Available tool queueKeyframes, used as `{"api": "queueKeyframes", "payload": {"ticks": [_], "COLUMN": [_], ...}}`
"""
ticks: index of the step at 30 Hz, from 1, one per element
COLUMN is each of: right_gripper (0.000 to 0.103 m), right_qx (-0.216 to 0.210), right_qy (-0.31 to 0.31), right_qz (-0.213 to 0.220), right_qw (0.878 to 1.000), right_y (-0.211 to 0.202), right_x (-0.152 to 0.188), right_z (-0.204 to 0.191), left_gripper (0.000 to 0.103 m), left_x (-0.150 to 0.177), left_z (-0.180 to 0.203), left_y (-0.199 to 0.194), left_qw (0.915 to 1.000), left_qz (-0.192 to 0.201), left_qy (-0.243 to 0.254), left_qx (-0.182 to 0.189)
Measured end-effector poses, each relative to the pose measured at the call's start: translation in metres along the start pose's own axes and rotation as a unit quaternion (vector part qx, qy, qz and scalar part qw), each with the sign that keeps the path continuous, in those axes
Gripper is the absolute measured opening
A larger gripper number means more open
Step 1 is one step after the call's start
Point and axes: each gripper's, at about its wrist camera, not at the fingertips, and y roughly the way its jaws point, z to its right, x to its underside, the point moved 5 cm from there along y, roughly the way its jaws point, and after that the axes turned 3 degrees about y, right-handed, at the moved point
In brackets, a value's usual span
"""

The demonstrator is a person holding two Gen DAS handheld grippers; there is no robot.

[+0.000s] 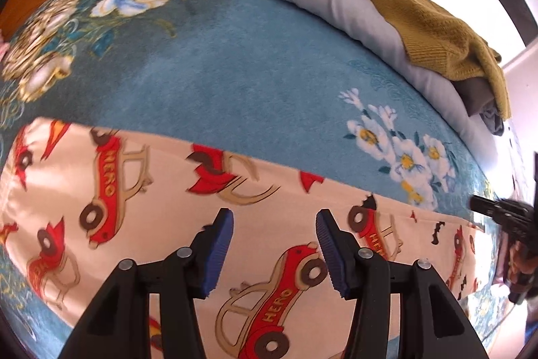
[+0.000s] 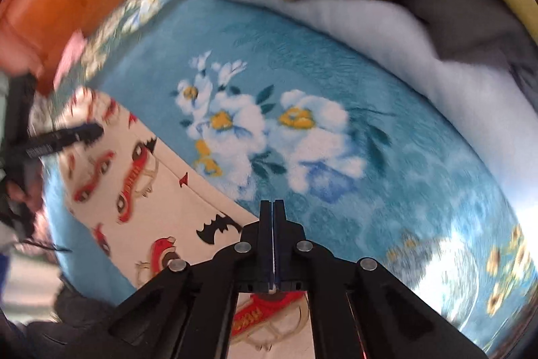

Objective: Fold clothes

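Hovering left gripper [image 1: 274,241] over car-print cloth [image 1: 141,214] — right gripper [image 2: 273,207] jaws closed.

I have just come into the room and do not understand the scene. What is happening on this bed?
A person is folding a cream cotton garment printed with red cars, spread on a blue floral blanket. The right hand-held gripper is shut at the garment's edge, apparently pinching it. The left hand-held gripper hovers open above the cloth. A mustard knitted sweater waits behind.
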Motion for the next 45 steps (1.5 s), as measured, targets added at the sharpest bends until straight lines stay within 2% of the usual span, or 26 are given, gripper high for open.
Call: {"api": "queueKeyframes", "payload": {"ticks": [3, 5, 9, 11, 12, 13, 15, 17, 19, 24, 26, 28, 30, 33, 35, 38, 41, 45], "right_gripper": [0.001, 0.003, 0.022, 0.026, 0.028, 0.036, 0.041, 0.041, 0.041, 0.043, 0.040, 0.020, 0.011, 0.009, 0.009, 0.009, 0.009, 0.009], "right_qx": [0.005, 0.010, 0.022, 0.019, 0.006, -0.007, -0.034, -0.070, -0.104, -0.142, -0.157, -0.161, -0.159, -0.150, -0.159, -0.165, -0.177, -0.215], "right_qy": [0.091, 0.179, 0.343, 0.403, 0.424, 0.444, 0.483, 0.506, 0.515, 0.538, 0.548, 0.552, 0.556, 0.557, 0.545, 0.509, 0.450, 0.367], "right_qz": [0.030, 0.052, 0.065, 0.064, 0.075, 0.086, 0.106, 0.127, 0.143, 0.169, 0.181, 0.179, 0.173, 0.170, 0.182, 0.193, 0.196, 0.177], "right_qw": [0.995, 0.982, 0.937, 0.913, 0.903, 0.892, 0.869, 0.850, 0.839, 0.814, 0.801, 0.798, 0.797, 0.799, 0.803, 0.822, 0.853, 0.887], "right_y": [-0.030, -0.051, -0.084, -0.091, -0.092, -0.093, -0.094, -0.089, -0.086, -0.061, -0.059, -0.056, -0.056, -0.059, -0.071, -0.091, -0.107, -0.107], "right_x": [0.026, 0.062, 0.148, 0.185, 0.196, 0.207, 0.227, 0.228, 0.224, 0.213, 0.213, 0.212, 0.213, 0.210, 0.198, 0.172, 0.132, 0.071], "right_z": [0.035, 0.065, 0.128, 0.144, 0.147, 0.149, 0.154, 0.156, 0.156, 0.147, 0.149, 0.149, 0.148, 0.144, 0.135, 0.115, 0.081, 0.017], "left_gripper": [0.055, 0.055, 0.055, 0.055, 0.055, 0.055, 0.055, 0.055, 0.055, 0.055, 0.055, 0.055, 0.055, 0.055, 0.055, 0.055, 0.055, 0.055], "left_x": [0.012, 0.021, 0.030, 0.031, 0.031, 0.032, 0.034, 0.037, 0.041, 0.050, 0.052, 0.053, 0.053, 0.051, 0.049, 0.045, 0.043, 0.041], "left_z": [-0.003, 0.001, 0.016, 0.024, 0.029, 0.033, 0.044, 0.057, 0.069, 0.091, 0.096, 0.096, 0.094, 0.084, 0.073, 0.056, 0.032, -0.006], "left_y": [-0.002, -0.002, 0.005, 0.006, 0.006, 0.005, 0.006, 0.005, 0.004, 0.000, -0.004, -0.009, -0.015, -0.023, -0.031, -0.043, -0.056, -0.074], "left_qw": [1.0000, 0.9998, 0.9994, 0.9996, 0.9997, 0.9997, 0.9994, 0.9988, 0.9979, 0.9961, 0.9957, 0.9960, 0.9967, 0.9980, 0.9989, 0.9996, 0.9996, 0.9975], "left_qz": [-0.003, -0.006, -0.017, -0.017, -0.017, -0.017, -0.022, -0.029, -0.036, -0.049, -0.051, -0.048, -0.045, -0.034, -0.024, -0.008, 0.011, 0.035], "left_qy": [-0.002, 0.011, 0.029, 0.023, 0.019, 0.014, 0.017, 0.030, 0.043, 0.065, 0.070, 0.067, 0.059, 0.043, 0.030, 0.009, -0.017, -0.060], "left_qx": [-0.007, -0.014, -0.010, 0.000, 0.006, 0.012, 0.021, 0.025, 0.032, 0.036, 0.034, 0.033, 0.033, 0.031, 0.028, 0.024, 0.019, 0.012]}}
